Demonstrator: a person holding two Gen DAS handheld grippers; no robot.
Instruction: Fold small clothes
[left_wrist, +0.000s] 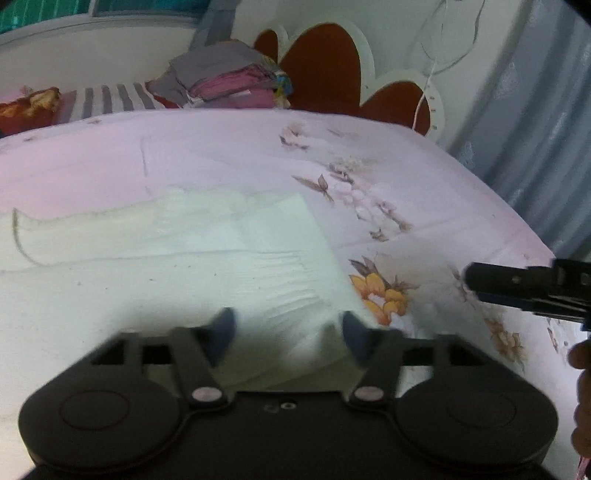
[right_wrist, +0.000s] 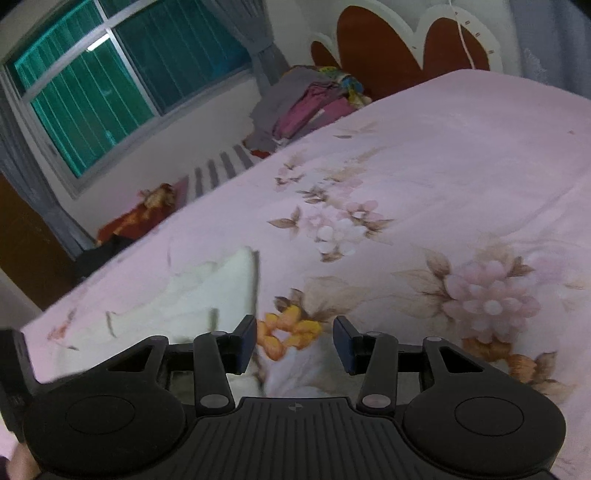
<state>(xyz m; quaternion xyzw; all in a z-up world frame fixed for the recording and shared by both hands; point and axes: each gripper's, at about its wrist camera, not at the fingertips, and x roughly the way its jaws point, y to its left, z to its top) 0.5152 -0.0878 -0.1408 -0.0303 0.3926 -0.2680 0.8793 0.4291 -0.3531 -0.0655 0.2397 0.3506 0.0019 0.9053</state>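
Note:
A small white garment (left_wrist: 177, 258) lies flat on the pink floral bedsheet (left_wrist: 424, 177), partly folded, with a ribbed edge near its right side. My left gripper (left_wrist: 288, 332) is open just above the garment's near right corner, its jaws apart over the cloth. My right gripper (right_wrist: 295, 347) is open and empty above the sheet's orange flower print, right of the garment (right_wrist: 207, 295). The right gripper also shows in the left wrist view (left_wrist: 469, 277) at the right edge.
A pile of grey and pink clothes (left_wrist: 225, 77) sits at the head of the bed by the brown and white headboard (left_wrist: 325, 62). A striped cloth (left_wrist: 107, 98) and a red cloth (left_wrist: 29, 107) lie at the far left. A window (right_wrist: 110, 85) is behind.

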